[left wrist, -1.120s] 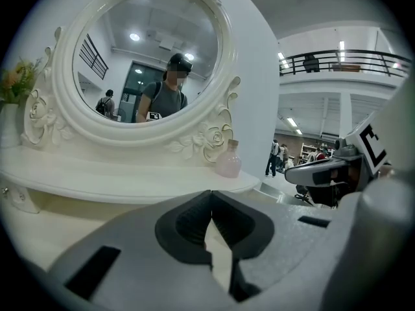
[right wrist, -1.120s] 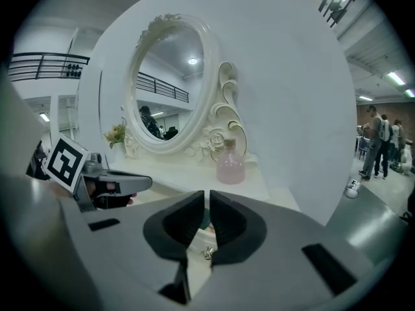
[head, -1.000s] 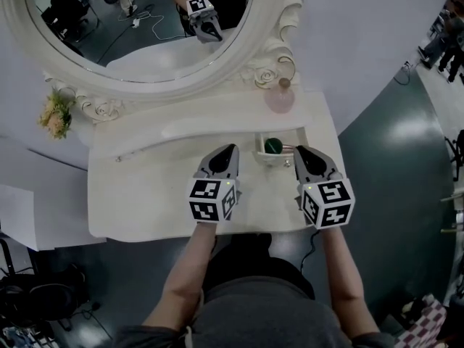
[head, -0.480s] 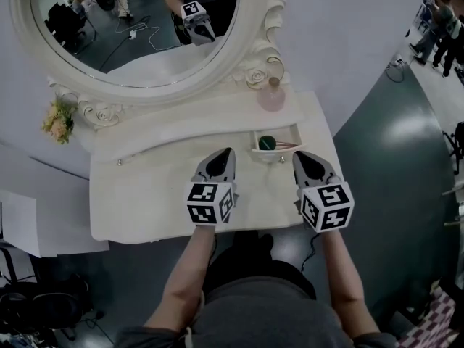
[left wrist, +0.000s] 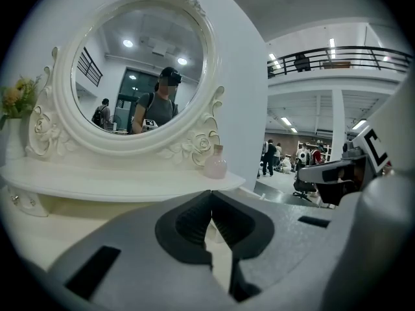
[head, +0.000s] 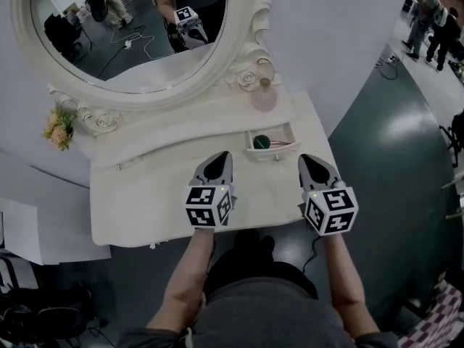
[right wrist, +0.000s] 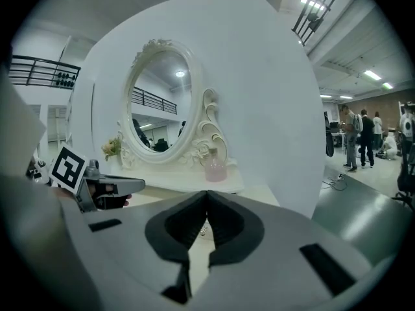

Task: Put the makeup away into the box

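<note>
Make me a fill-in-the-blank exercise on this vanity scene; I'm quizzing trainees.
The bottle by the mirror is ____ in colour.
The round thing in the box is ____.
The left tongs and right tongs are both ____, with nothing between them.
Missing words: pink; green; shut.

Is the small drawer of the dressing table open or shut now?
Open. In the head view the drawer is pulled out and its inside shows, with a round green thing lying in it.
</note>
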